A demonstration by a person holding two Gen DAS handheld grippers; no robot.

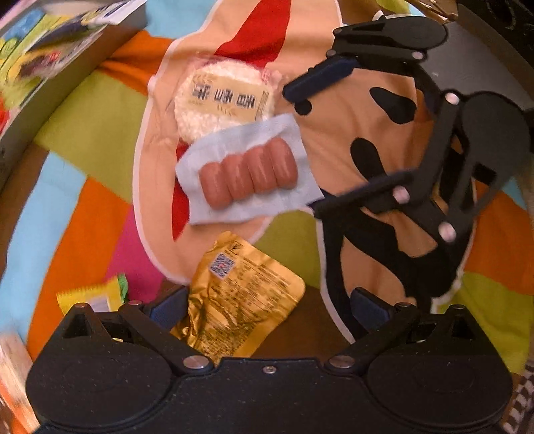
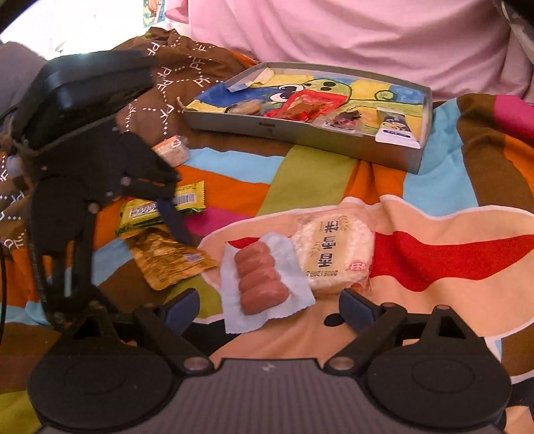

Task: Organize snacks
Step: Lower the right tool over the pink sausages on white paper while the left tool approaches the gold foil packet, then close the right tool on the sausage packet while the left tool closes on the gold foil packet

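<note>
A clear pack of small pink sausages [image 2: 260, 277] lies on a patchwork blanket and partly overlaps a round rice cracker pack [image 2: 333, 253]. My right gripper [image 2: 268, 310] is open, one finger on each side of the sausage pack's near end. In the left wrist view the right gripper [image 1: 303, 150] comes in from the right at the sausage pack [image 1: 247, 173], beside the rice cracker [image 1: 223, 96]. My left gripper [image 1: 268, 308] is open, with a crumpled gold packet [image 1: 240, 300] lying between its fingers.
A shallow grey box [image 2: 300, 133] with a cartoon lining stands at the back and holds several snacks. Yellow-green wrapped bars [image 2: 160, 207] and a small wrapped snack [image 2: 172, 150] lie at the left. A pink pillow [image 2: 333, 30] is behind the box.
</note>
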